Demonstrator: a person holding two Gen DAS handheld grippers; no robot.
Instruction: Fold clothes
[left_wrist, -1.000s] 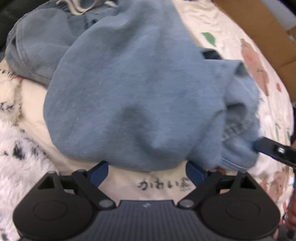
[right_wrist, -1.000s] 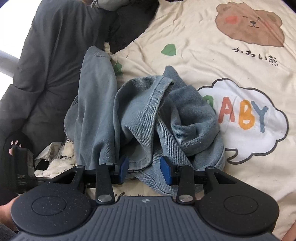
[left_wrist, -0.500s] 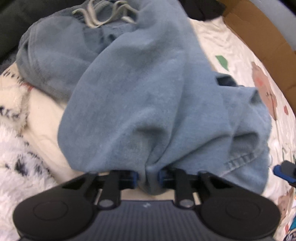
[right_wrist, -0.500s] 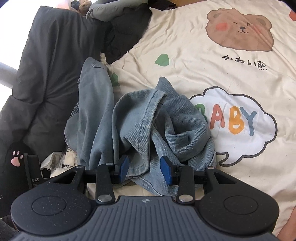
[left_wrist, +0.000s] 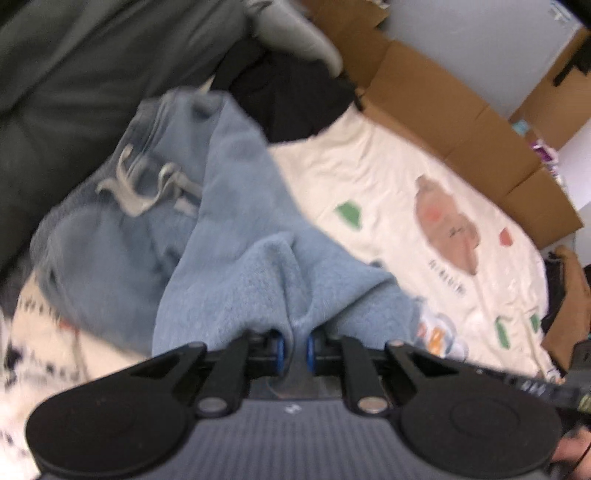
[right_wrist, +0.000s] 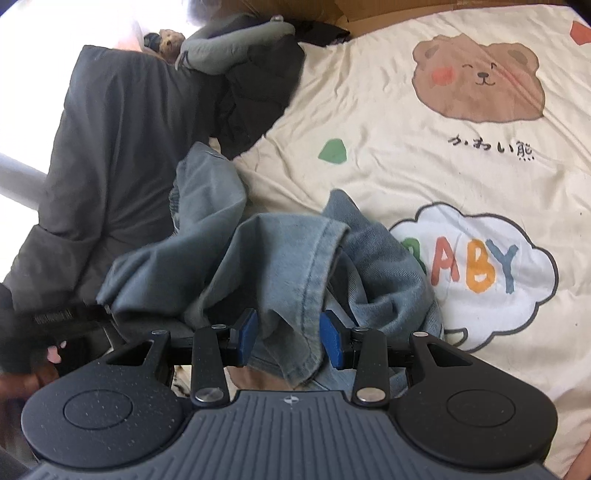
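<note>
A pair of light blue denim trousers (left_wrist: 240, 266) with a pale drawstring (left_wrist: 147, 188) lies bunched on a cream bed sheet (left_wrist: 388, 192). My left gripper (left_wrist: 293, 349) has its jaws closing, and the pads pinch a raised fold of the blue cloth, which hangs from them above the sheet. In the right wrist view the trousers (right_wrist: 280, 258) are heaped by the "BABY" cloud print. My right gripper (right_wrist: 288, 332) stands part closed, with a hemmed fold of denim filling the gap between its blue pads.
A dark grey quilt (right_wrist: 122, 147) lies along the left of the sheet (right_wrist: 406, 155), with dark clothes (left_wrist: 295, 92) at its far end. Cardboard boxes (left_wrist: 443, 110) line the far side. A white fluffy blanket (left_wrist: 22, 369) lies near left.
My left gripper went from wide open to shut on the blue cloth, then rose and pulled the fold up. The right gripper rose slightly with the same denim between its pads.
</note>
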